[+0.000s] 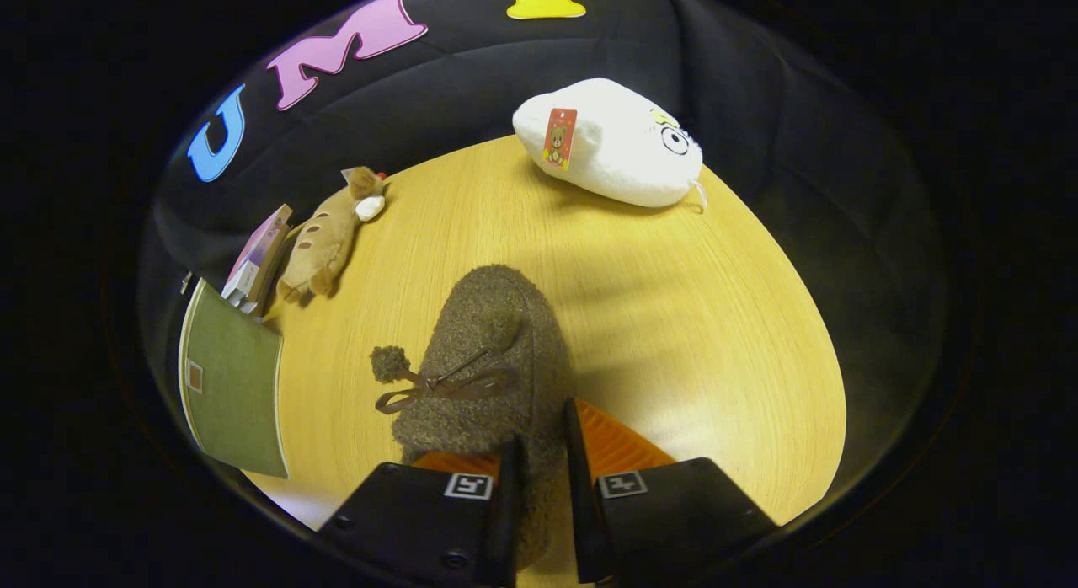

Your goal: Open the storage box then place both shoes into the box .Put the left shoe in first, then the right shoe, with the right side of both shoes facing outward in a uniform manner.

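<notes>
Gripper view puts a fuzzy brown slipper [493, 360] at the centre of the frame, lying on the wooden table [691, 318] with its toe pointing away from me and a small bow with a pompom [389, 362] across its top. My gripper [543, 487] sits at the bottom centre, its two fingers drawn narrow with the slipper's heel rim pinched between them; both fingers look pressed on the fuzzy edge, so I count this as a firm hold on the shoe.

As for progress, I judge I am in the shoe-moving part of the task, with one shoe in hand and not yet placed. I cannot tell from here whether this is the left or the right shoe, and I see no second shoe on the table. At the lower left of the frame stands a green panel [232, 386] with a small tag on it, upright at the table's edge; it may be the storage box or its opened lid, but I cannot say which, nor whether anything is inside.

Behind that panel, at the left, lies a tan plush toy [324, 238] beside a small carton [257, 259]. At the upper right of the table rests a white plush toy [615, 141] with a red tag, well apart from the slipper.

What remains, as I read it: carry this shoe to the box, set it in facing the right way, then deal with the other.
</notes>
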`<action>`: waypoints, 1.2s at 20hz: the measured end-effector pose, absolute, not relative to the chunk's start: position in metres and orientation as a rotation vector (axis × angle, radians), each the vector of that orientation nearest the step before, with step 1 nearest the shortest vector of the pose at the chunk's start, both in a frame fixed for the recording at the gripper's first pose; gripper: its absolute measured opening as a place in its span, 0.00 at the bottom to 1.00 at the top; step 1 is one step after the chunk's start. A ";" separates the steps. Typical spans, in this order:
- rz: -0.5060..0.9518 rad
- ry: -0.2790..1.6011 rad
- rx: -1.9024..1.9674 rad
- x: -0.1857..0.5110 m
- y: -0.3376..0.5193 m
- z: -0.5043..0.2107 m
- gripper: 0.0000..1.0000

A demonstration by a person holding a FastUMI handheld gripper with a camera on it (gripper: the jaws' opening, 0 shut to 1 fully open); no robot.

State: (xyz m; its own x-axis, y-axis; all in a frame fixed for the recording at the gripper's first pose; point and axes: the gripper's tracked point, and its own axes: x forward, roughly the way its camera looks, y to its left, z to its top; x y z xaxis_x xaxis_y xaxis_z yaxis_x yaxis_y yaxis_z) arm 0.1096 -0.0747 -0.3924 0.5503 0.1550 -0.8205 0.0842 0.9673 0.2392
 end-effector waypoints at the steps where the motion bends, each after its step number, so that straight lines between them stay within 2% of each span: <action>1: 0.021 0.989 0.264 0.110 -0.080 -0.392 0.22; 2: 0.009 0.994 0.287 0.111 -0.080 -0.393 0.11; 4: 0.003 1.007 0.322 0.111 -0.080 -0.391 0.06; 8: 0.000 1.020 0.385 0.101 -0.075 -0.380 0.06; 13: 0.020 0.979 0.400 0.089 -0.046 -0.327 0.06; 24: 0.133 0.879 0.480 0.062 0.096 -0.200 0.05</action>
State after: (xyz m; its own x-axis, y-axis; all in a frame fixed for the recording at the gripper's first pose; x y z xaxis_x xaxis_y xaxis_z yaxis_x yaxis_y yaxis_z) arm 0.0621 0.0956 -0.1996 0.6374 0.3050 -0.7076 0.0825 0.8860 0.4562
